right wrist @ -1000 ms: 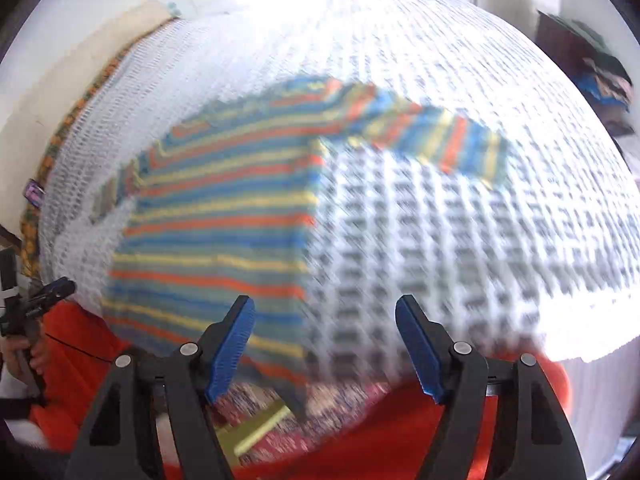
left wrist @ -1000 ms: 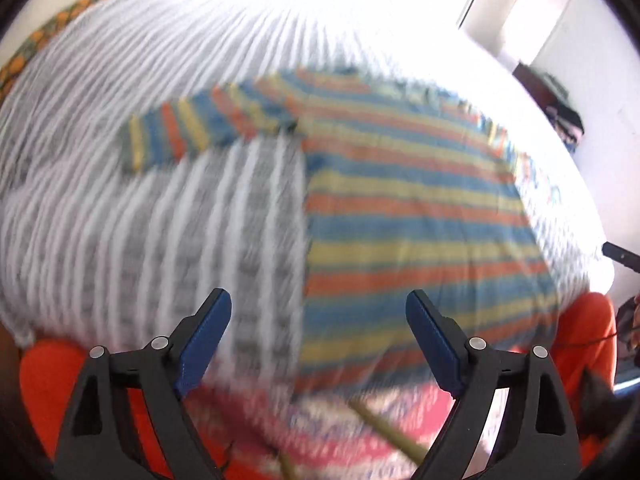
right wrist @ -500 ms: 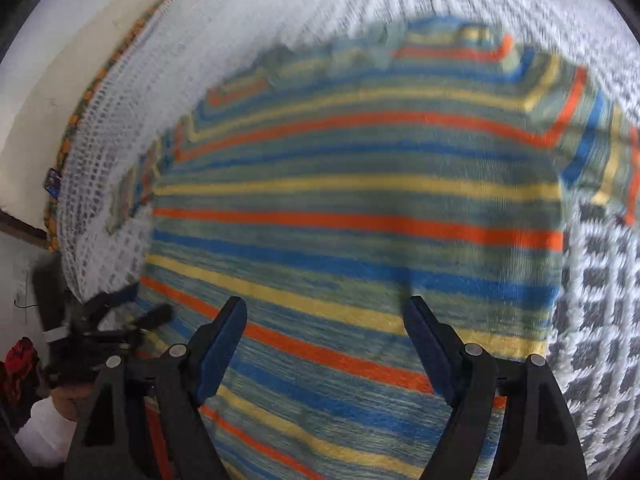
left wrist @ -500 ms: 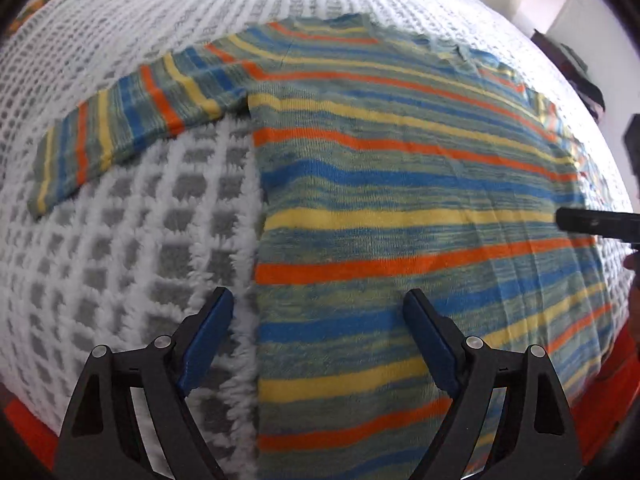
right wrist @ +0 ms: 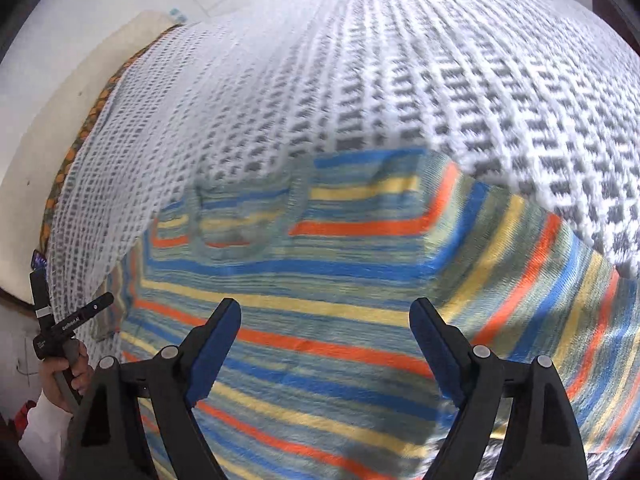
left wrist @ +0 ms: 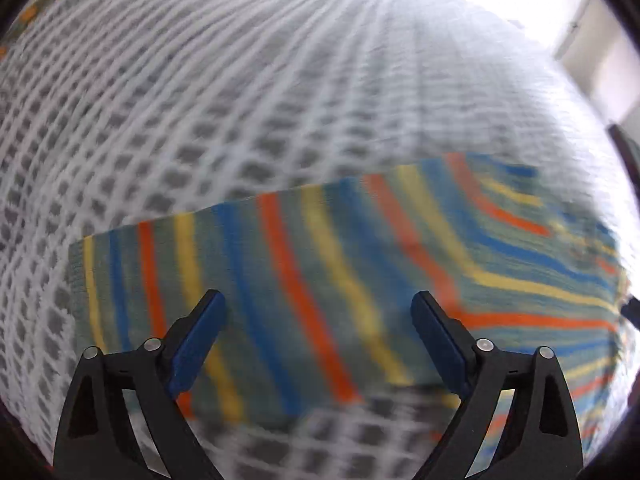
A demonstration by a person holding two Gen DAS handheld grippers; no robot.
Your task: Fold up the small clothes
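Observation:
A small knit sweater with blue, orange and yellow stripes lies flat on the bed. In the left wrist view its left sleeve [left wrist: 280,280] stretches out to the left, and my left gripper [left wrist: 318,334] hangs open and empty just above that sleeve. In the right wrist view the sweater's chest and neckline [right wrist: 320,264] fill the lower half, with the right sleeve [right wrist: 560,280] running off to the right. My right gripper [right wrist: 324,338] is open and empty above the upper chest. My left gripper also shows at the far left of the right wrist view [right wrist: 76,320], held in a hand.
The sweater rests on a white and grey chequered bedspread [left wrist: 240,100], which also fills the top of the right wrist view [right wrist: 440,60]. A pale wall [right wrist: 80,40] and a patterned mattress edge [right wrist: 76,148] lie to the left of the bed.
Both grippers have moved forward up the sweater. The left one has gone from the hem side out over the left sleeve. The right one has gone from the belly up toward the neckline.

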